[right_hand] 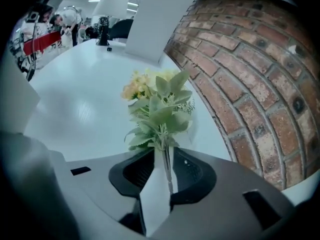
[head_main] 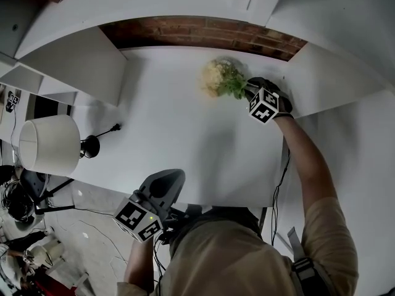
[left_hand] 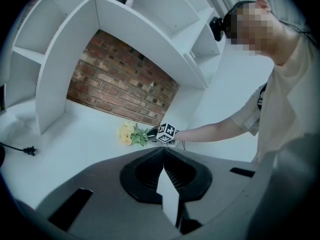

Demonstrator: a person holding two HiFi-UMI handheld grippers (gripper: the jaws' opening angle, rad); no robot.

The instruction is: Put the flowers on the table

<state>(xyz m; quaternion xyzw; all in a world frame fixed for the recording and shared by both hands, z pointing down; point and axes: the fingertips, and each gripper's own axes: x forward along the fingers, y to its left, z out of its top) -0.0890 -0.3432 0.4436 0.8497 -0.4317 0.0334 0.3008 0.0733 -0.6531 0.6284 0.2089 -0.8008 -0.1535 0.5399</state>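
Just ahead of the right claw [head_main: 249, 88], flowers [head_main: 221, 79] lie on the white surface [head_main: 173, 134] beside the brick wall [head_main: 203, 32], stems between its parted jaws, unpinched. Placement looks done; only backing off remains. Left claw [left_hand: 162, 151] closed, empty, well apart.

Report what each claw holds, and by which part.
The right claw: stems of the flowers lie between its jaws, which stand apart, so no grip. The left claw: shut, empty.

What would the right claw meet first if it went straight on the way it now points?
The flowers: their stems lie between the open jaws of the right claw, so the leaves come first. Beyond them, probably the table near the brick wall; depth is unclear.
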